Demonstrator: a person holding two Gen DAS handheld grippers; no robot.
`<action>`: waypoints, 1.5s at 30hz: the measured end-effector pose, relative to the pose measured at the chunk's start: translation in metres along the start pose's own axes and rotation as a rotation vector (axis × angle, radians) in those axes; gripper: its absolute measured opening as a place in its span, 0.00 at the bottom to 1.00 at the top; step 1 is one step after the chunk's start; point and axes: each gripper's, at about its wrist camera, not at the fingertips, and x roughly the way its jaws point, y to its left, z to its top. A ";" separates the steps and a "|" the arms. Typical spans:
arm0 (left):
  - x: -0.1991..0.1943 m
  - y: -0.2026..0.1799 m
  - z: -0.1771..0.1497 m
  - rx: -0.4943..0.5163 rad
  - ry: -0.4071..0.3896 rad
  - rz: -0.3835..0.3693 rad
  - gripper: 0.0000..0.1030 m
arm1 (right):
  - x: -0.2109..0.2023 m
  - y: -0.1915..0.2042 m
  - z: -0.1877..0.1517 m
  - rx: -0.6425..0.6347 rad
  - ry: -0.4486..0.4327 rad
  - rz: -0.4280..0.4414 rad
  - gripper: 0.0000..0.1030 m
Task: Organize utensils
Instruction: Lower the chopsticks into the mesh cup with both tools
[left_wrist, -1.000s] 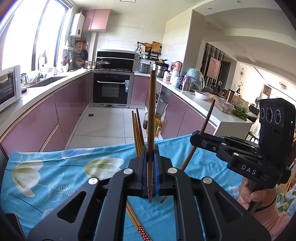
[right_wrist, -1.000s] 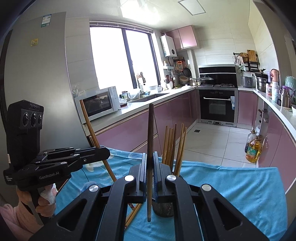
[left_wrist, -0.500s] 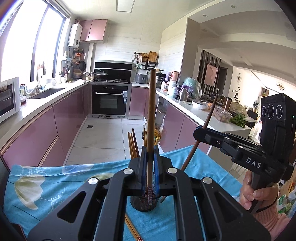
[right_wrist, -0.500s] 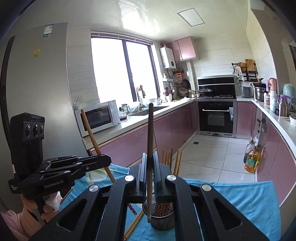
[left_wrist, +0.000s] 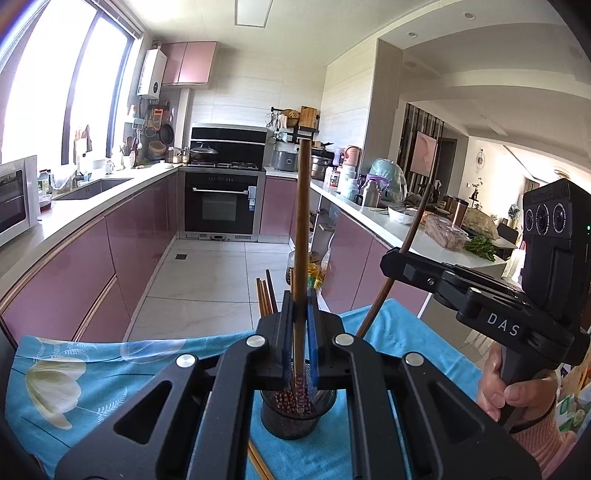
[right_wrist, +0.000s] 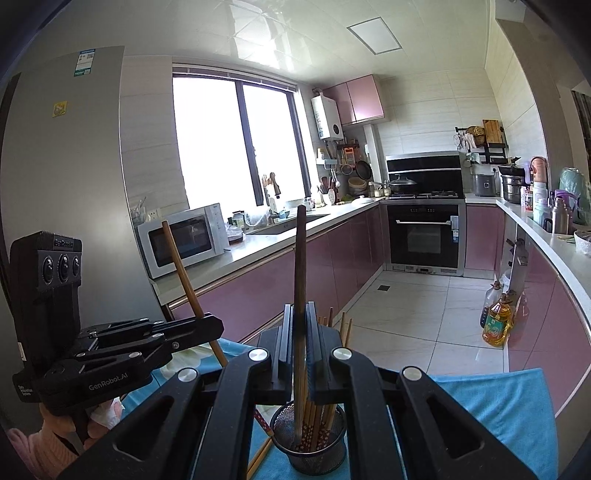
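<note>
A black mesh holder with several chopsticks stands on the blue floral cloth; it also shows in the right wrist view. My left gripper is shut on a brown chopstick, held upright with its patterned lower end over the holder's mouth. My right gripper is shut on a darker chopstick, also upright, its lower end inside the holder. Each gripper shows in the other's view, the right gripper and the left gripper, close on either side of the holder.
Loose chopsticks lie on the cloth beside the holder. Behind are pink kitchen cabinets, an oven, a microwave and oil bottles on the tiled floor.
Both grippers have risen and tilted, so the holder has come into view beneath them. Both chopsticks' lower ends now hang at the holder's mouth.
</note>
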 end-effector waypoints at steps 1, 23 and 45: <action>0.002 0.000 -0.001 -0.001 0.003 0.001 0.07 | 0.001 -0.001 0.000 0.002 0.003 0.000 0.05; 0.042 0.005 -0.012 0.001 0.071 0.009 0.07 | 0.025 -0.013 -0.015 0.020 0.082 -0.026 0.05; 0.067 0.014 -0.026 0.010 0.129 0.012 0.07 | 0.044 -0.015 -0.025 0.022 0.149 -0.023 0.05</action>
